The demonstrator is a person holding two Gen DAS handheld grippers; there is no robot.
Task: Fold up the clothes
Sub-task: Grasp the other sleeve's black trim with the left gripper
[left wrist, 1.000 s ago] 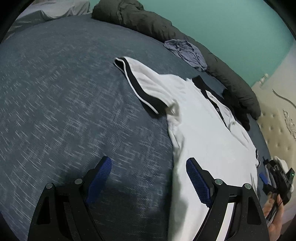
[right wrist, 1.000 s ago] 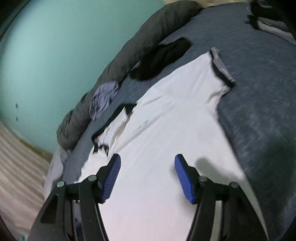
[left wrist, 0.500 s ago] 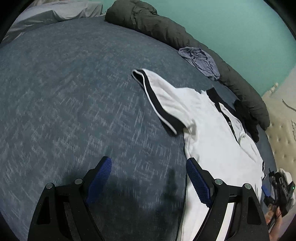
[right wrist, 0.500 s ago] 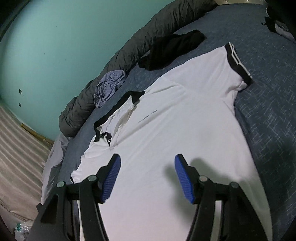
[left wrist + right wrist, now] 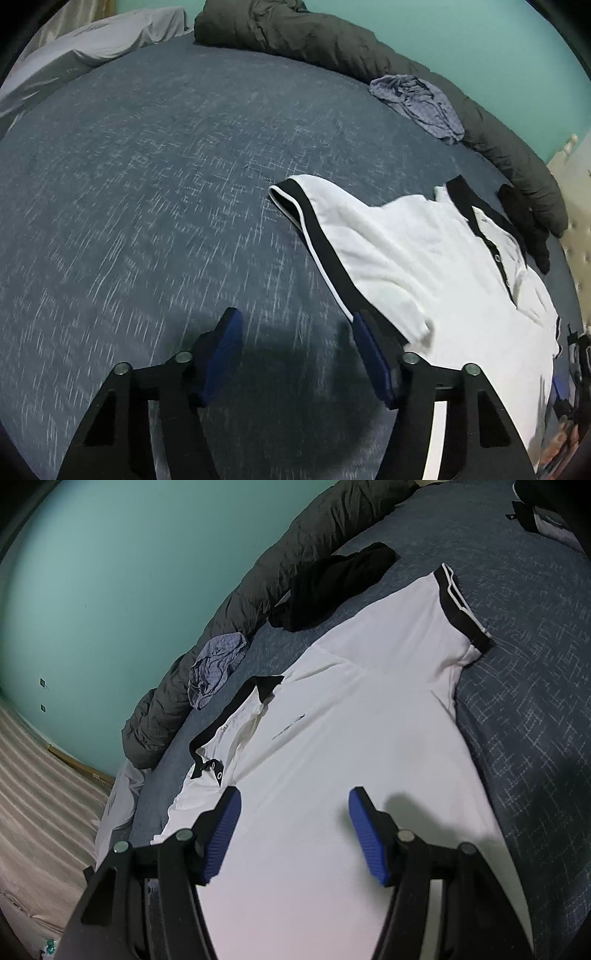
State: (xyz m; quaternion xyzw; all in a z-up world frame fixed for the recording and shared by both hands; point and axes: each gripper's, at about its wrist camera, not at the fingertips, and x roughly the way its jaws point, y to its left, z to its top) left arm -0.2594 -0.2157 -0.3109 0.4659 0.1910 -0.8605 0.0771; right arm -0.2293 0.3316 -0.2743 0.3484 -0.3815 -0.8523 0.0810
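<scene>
A white polo shirt (image 5: 332,738) with black collar and cuffs lies flat, front up, on the dark blue bedsheet (image 5: 147,221). In the left wrist view its near sleeve (image 5: 332,236) stretches out to the left. My left gripper (image 5: 297,350) hovers over bare sheet just left of that sleeve's black cuff. Its jaws are closing and hold nothing, and the right finger (image 5: 373,358) sits by the cuff edge. My right gripper (image 5: 293,830) stands open above the shirt's lower body, gripping nothing. The far sleeve (image 5: 458,602) lies spread out.
A rolled dark grey duvet (image 5: 369,48) runs along the far edge by the teal wall. A crumpled blue-grey garment (image 5: 417,99) rests against it, and a black garment (image 5: 332,583) lies near the shirt's shoulder. Pale grey bedding (image 5: 92,48) is at the far left.
The left gripper has slid left off the shirt's side toward the sleeve cuff, and its jaws have narrowed. The right gripper has hardly moved in the last half second.
</scene>
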